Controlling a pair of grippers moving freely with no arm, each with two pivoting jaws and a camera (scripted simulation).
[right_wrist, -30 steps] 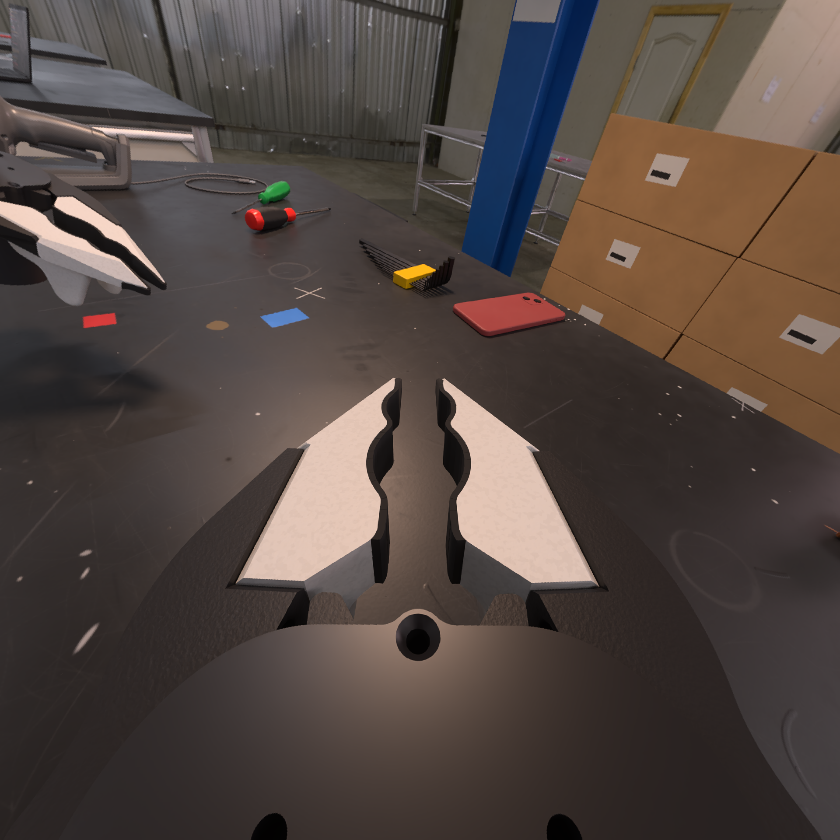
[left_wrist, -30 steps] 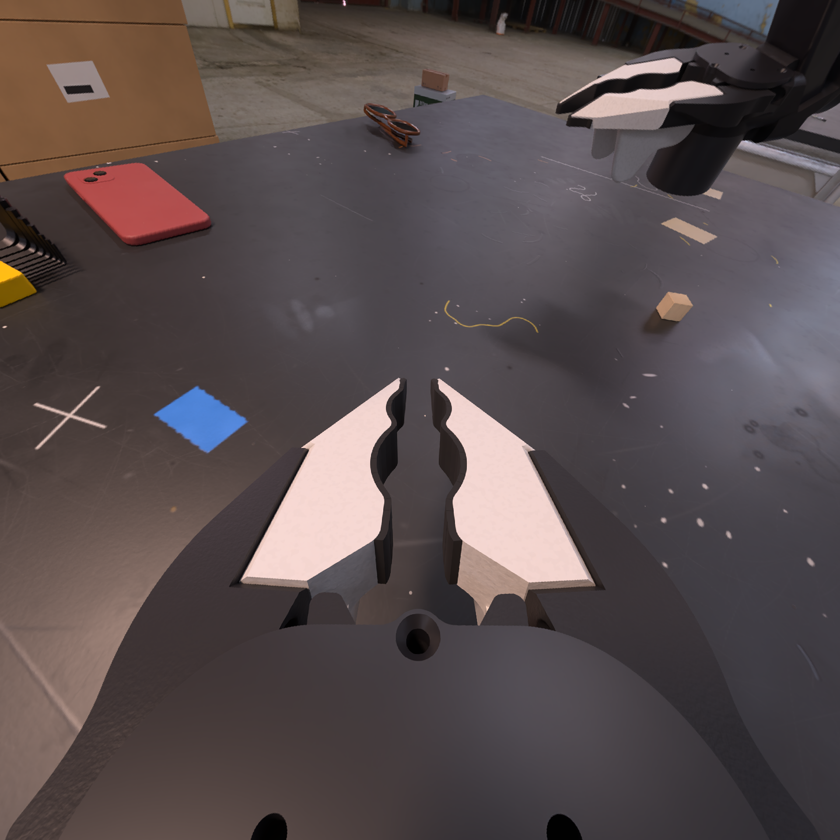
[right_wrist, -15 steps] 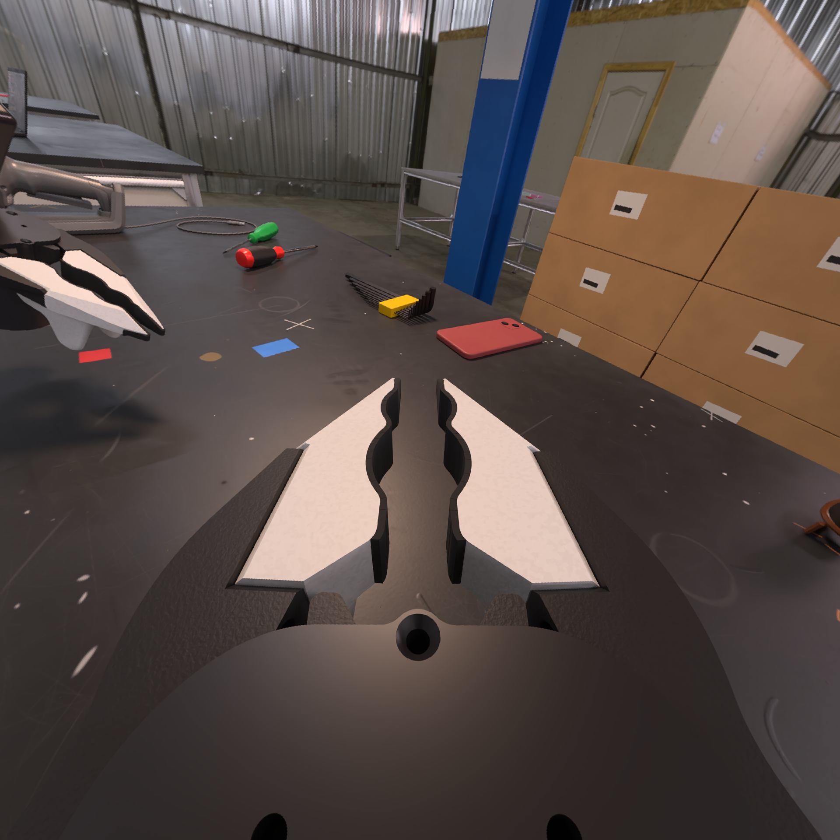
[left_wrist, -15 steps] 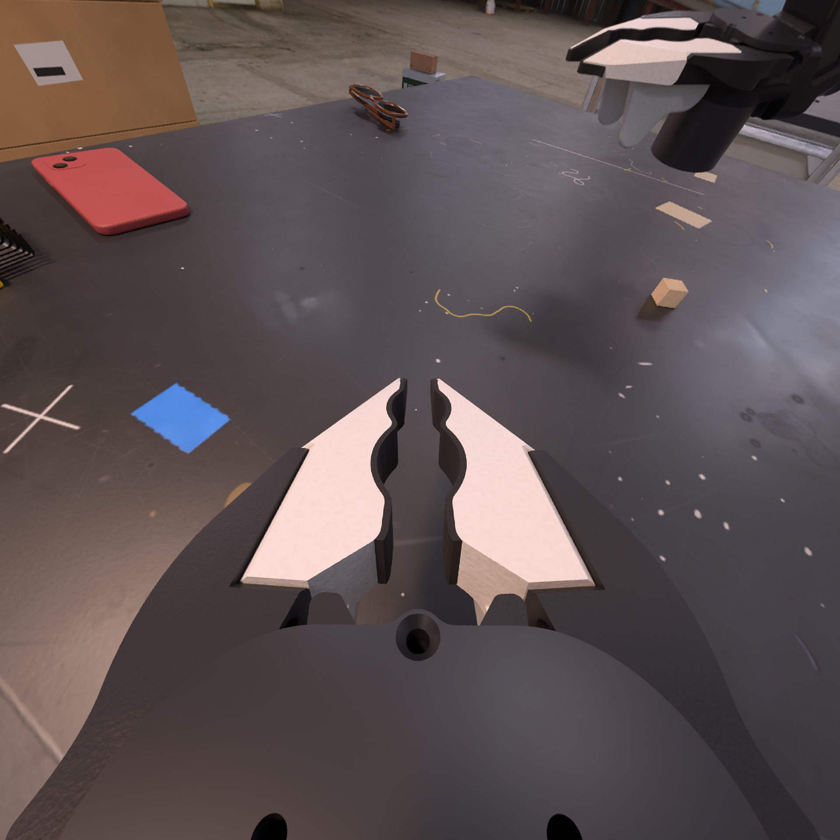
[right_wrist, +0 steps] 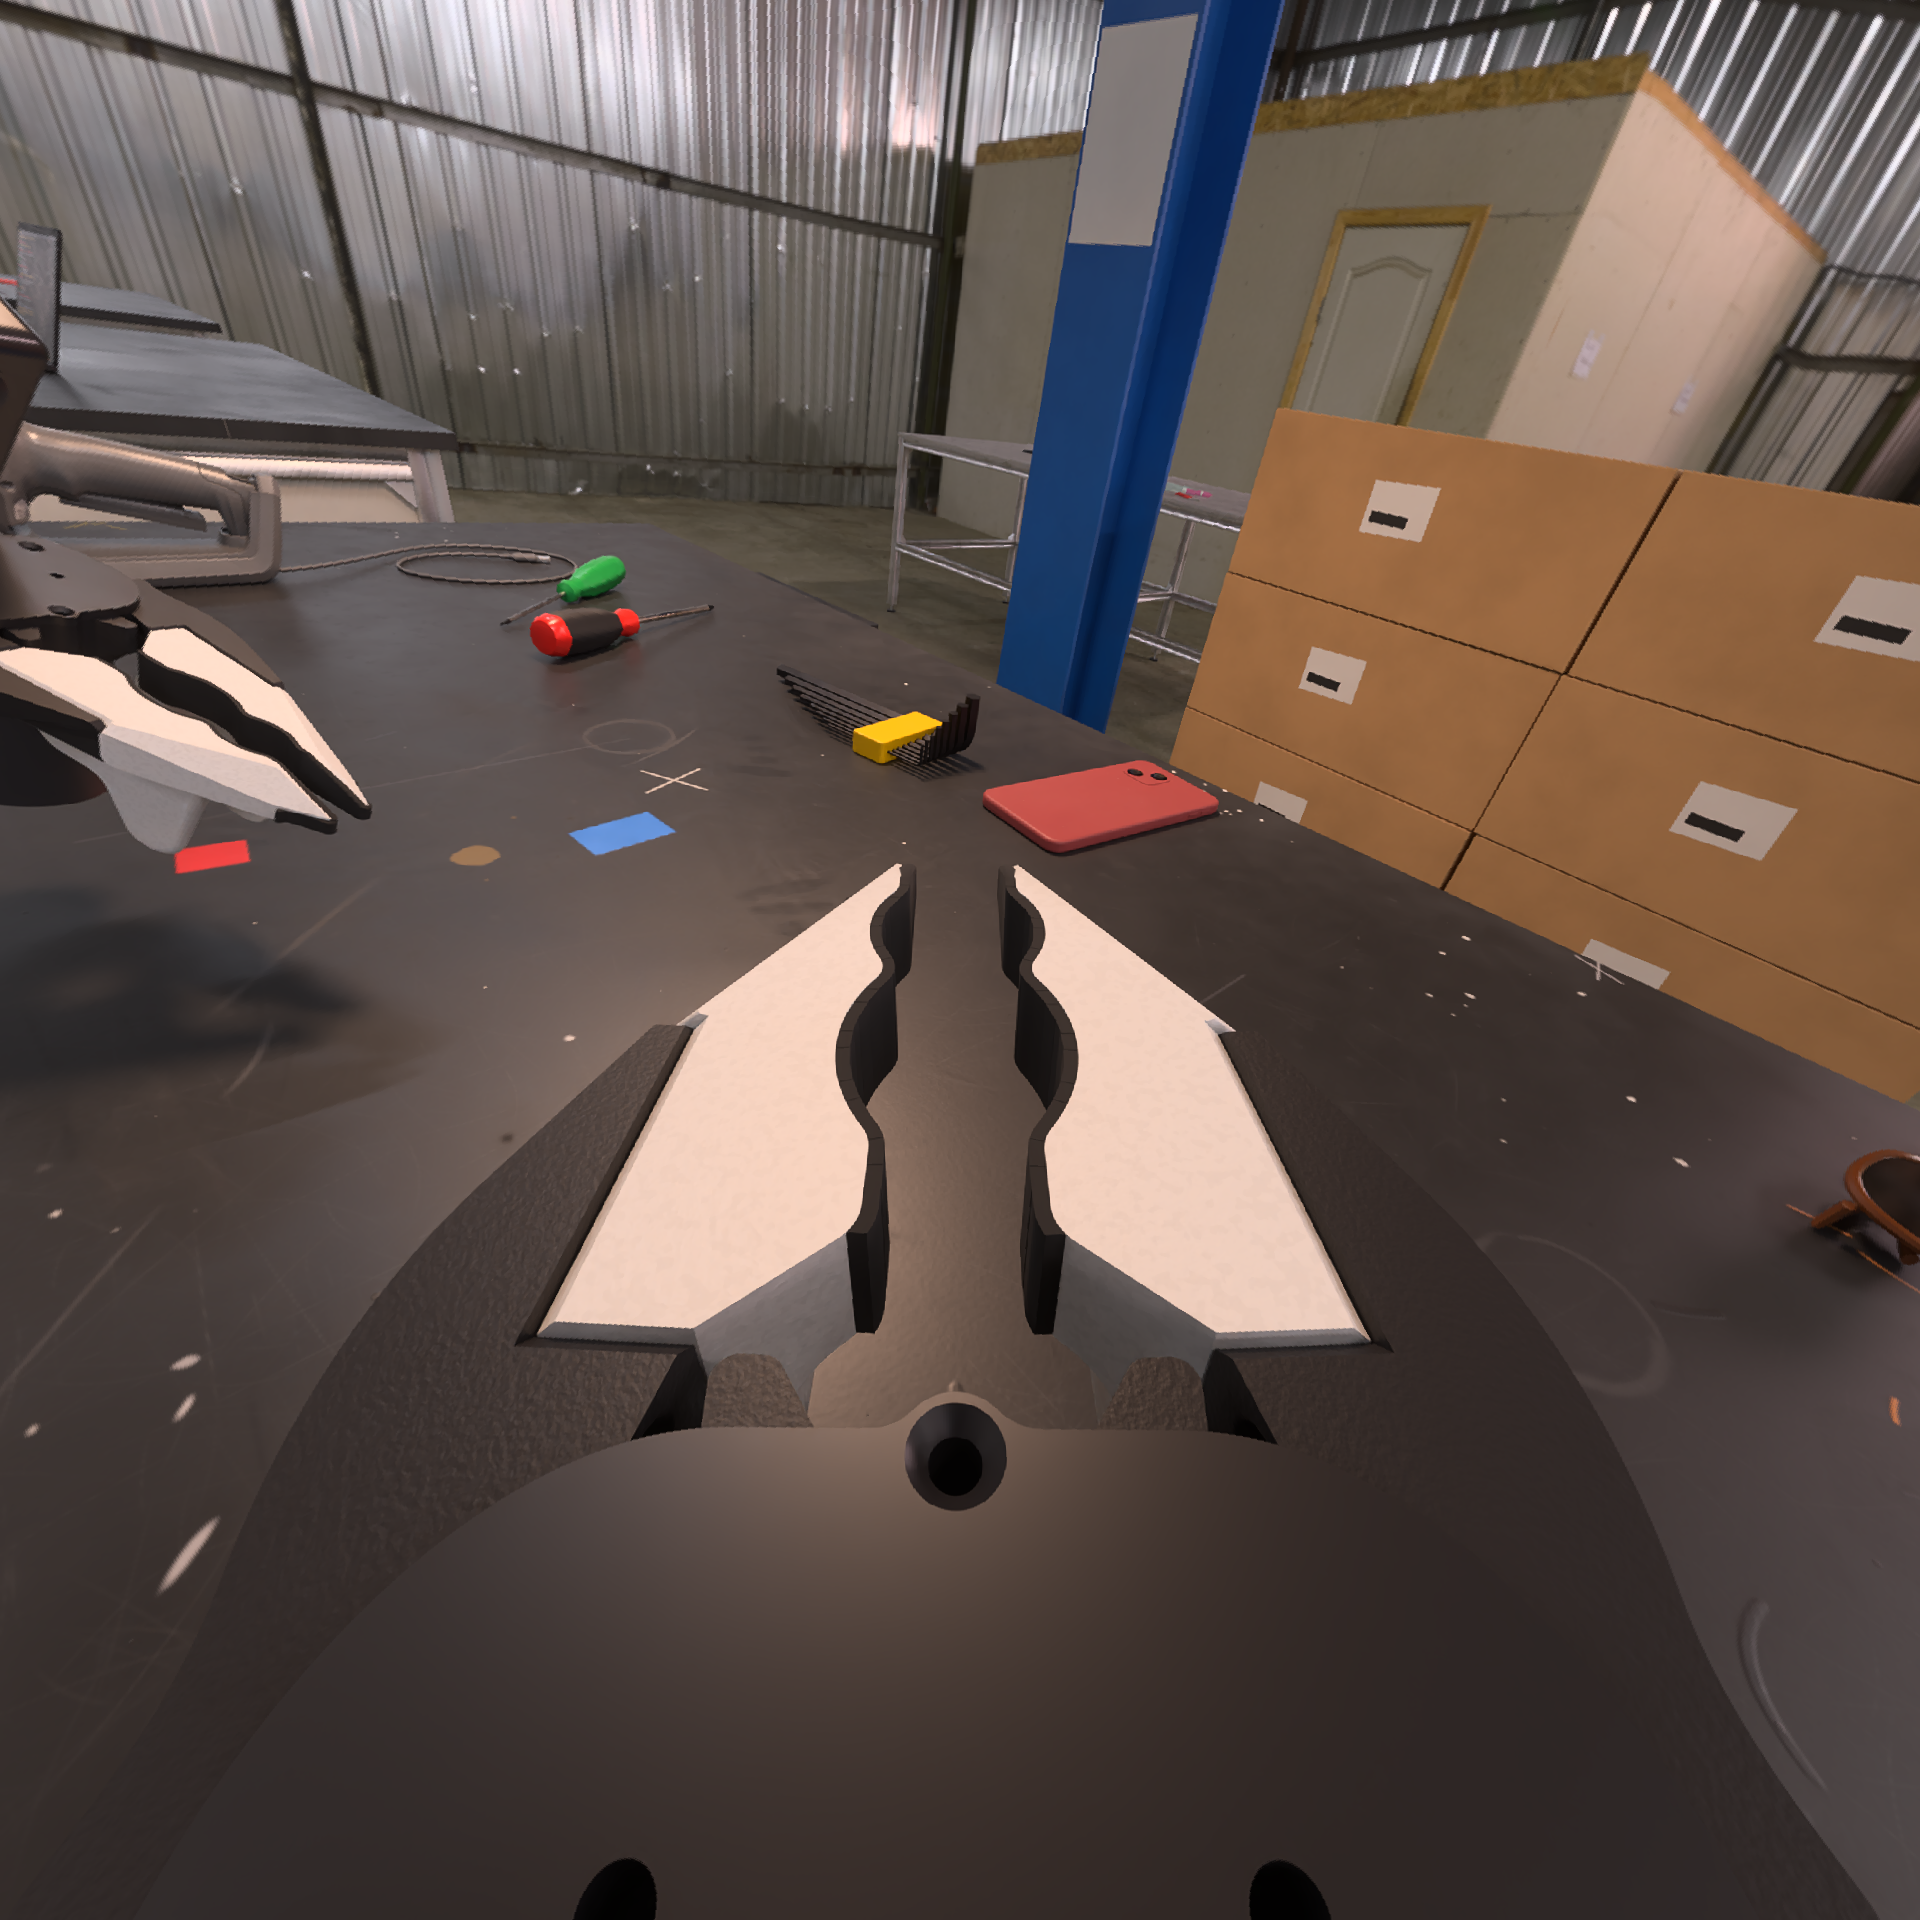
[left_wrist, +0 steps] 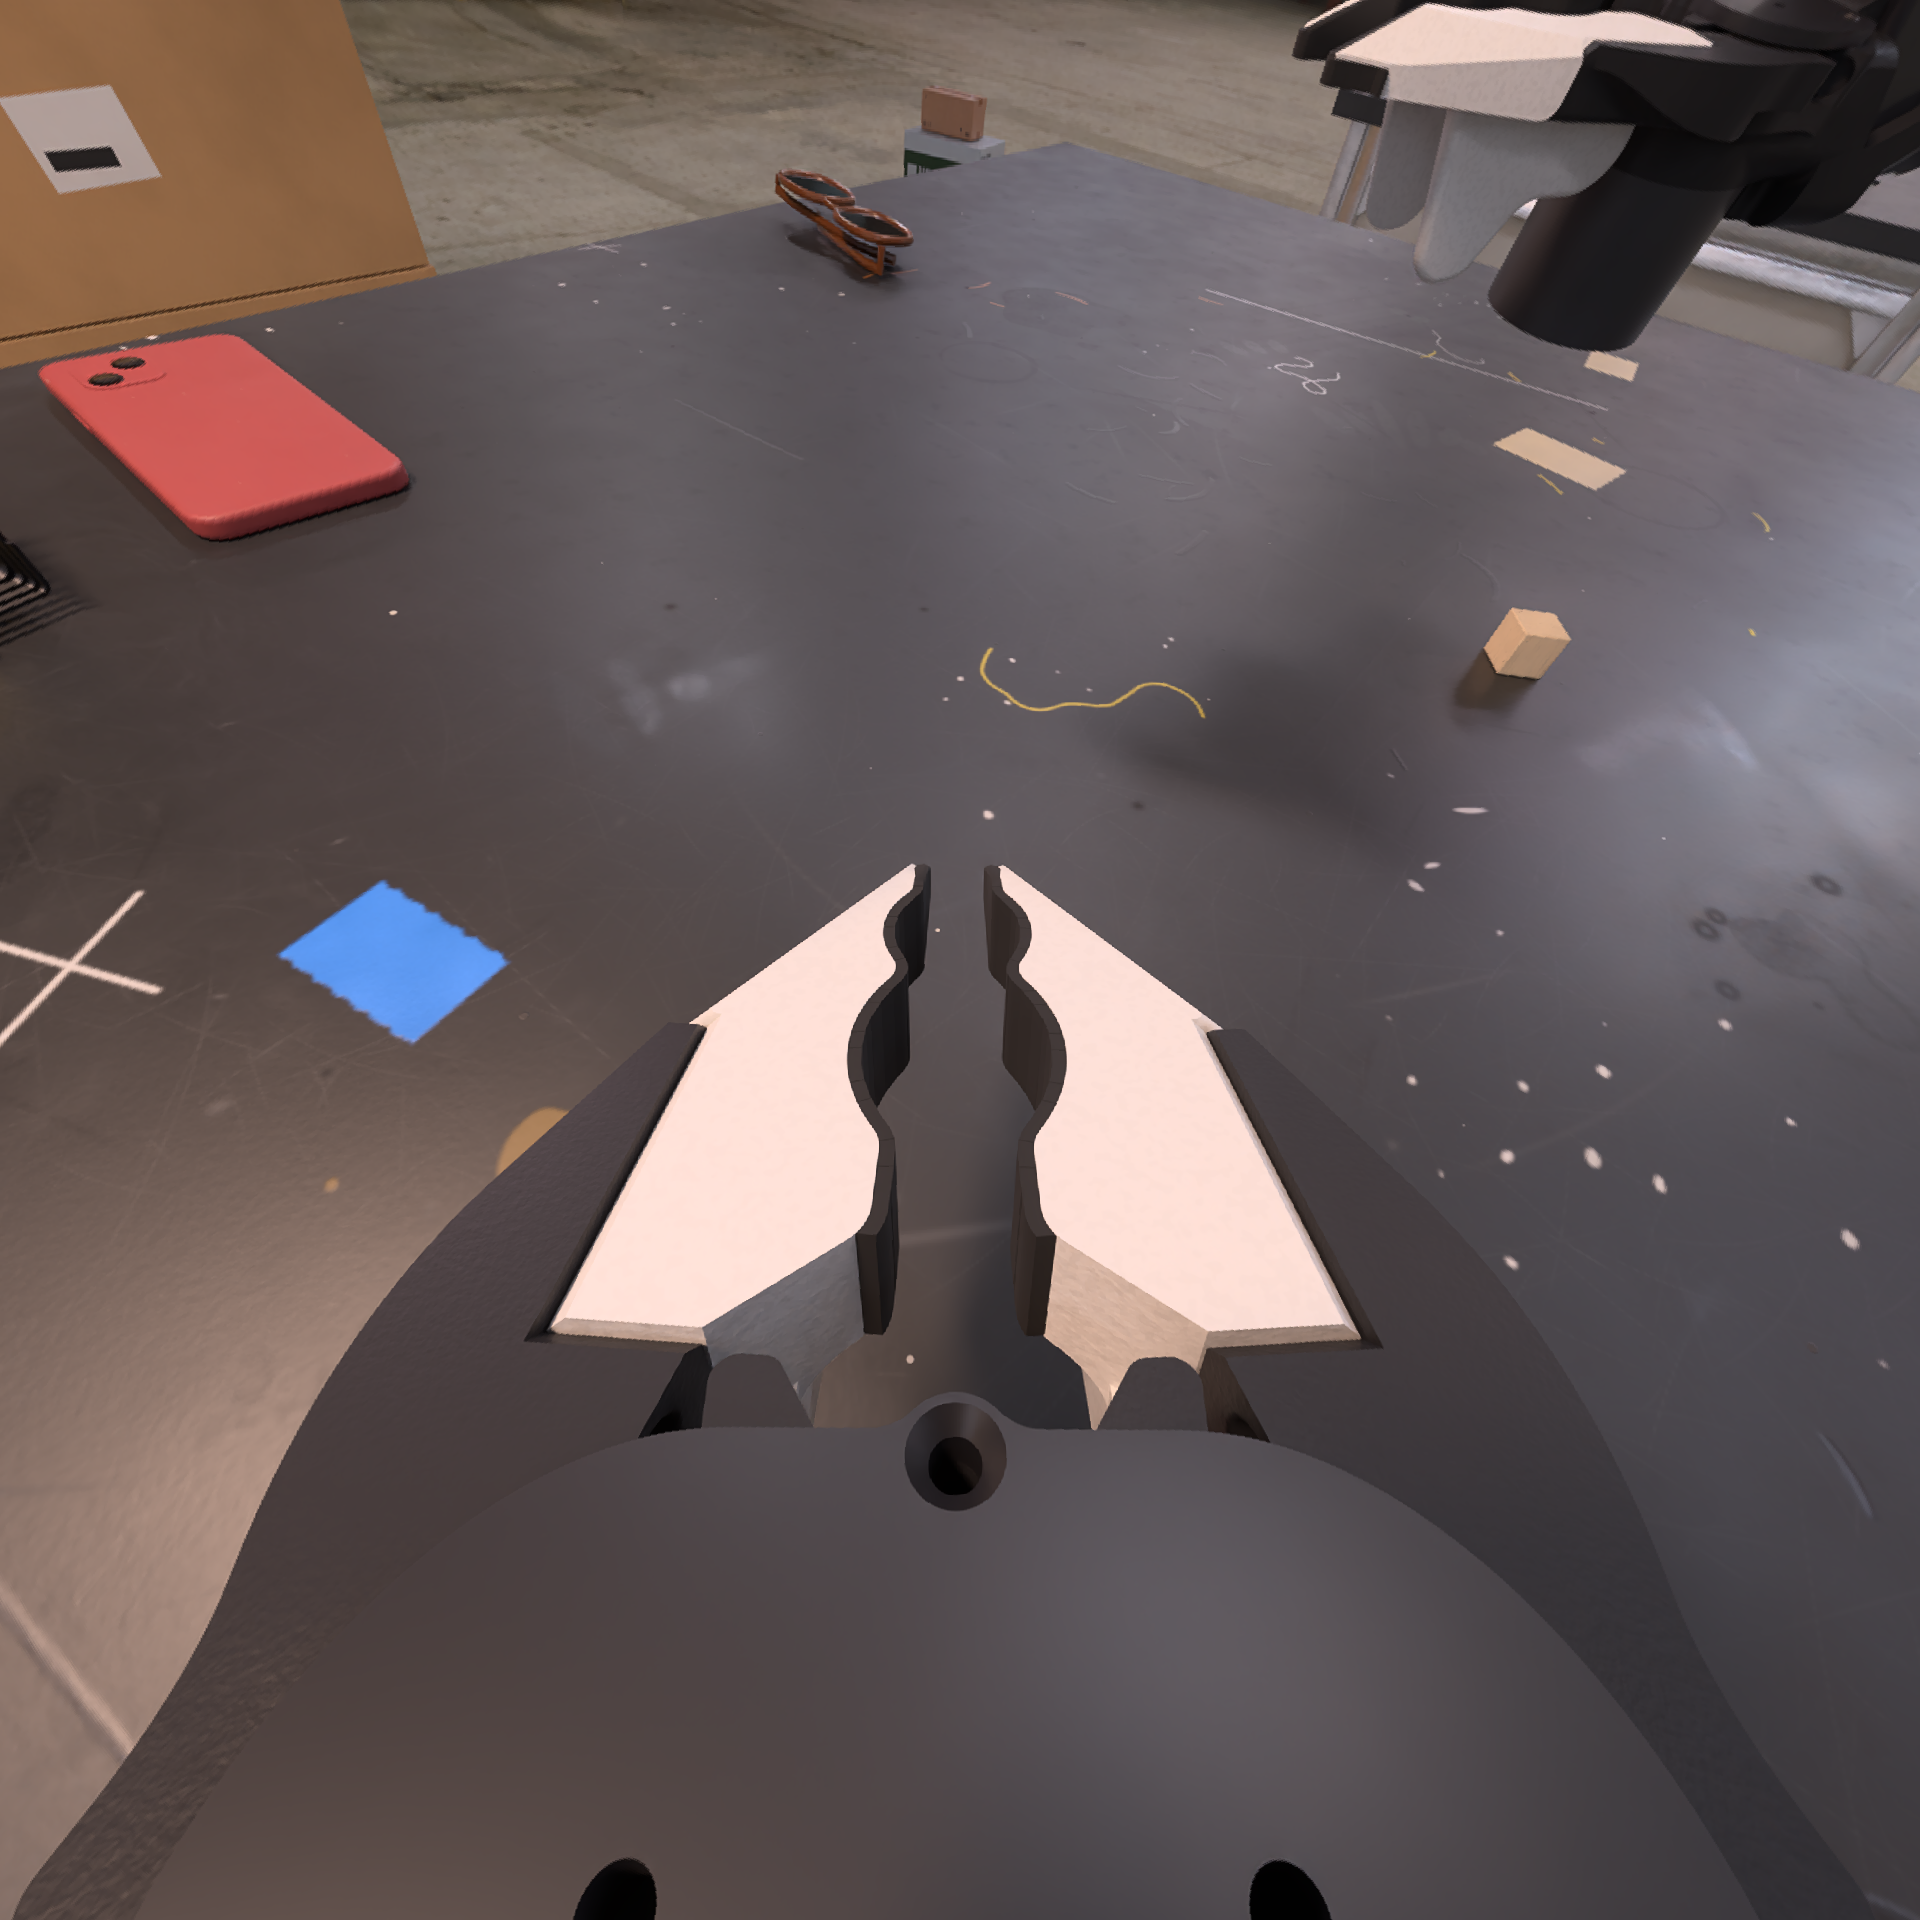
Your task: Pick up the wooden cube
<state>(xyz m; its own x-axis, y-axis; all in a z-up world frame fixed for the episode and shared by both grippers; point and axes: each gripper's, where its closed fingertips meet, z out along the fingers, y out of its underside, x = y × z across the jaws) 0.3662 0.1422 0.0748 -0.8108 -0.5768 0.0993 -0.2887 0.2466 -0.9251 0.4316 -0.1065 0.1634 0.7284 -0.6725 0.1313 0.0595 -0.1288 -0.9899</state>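
The wooden cube [left_wrist: 1525,642] is a small light-tan block on the dark table [left_wrist: 727,582], ahead and to the right of my left gripper [left_wrist: 956,883]. My left gripper hovers over the table, empty, its jaws closed to a narrow slit. My right gripper [right_wrist: 953,883] is also empty with its jaws close together. In the left wrist view it hangs high at the top right [left_wrist: 1325,52], above and beyond the cube. The cube is out of the right wrist view. The left gripper shows at the left edge of the right wrist view [right_wrist: 348,816].
A red phone [left_wrist: 223,431] lies far left, brown sunglasses [left_wrist: 844,220] at the far edge, a blue patch [left_wrist: 393,961] near left. The right wrist view shows a yellow hex key set [right_wrist: 899,732], two screwdrivers [right_wrist: 582,629] and cardboard boxes [right_wrist: 1558,675] beyond the table's edge.
The right wrist view has tilted upward and shows more wall. In the left wrist view the right gripper has risen toward the top right, and the cube sits slightly higher in the frame.
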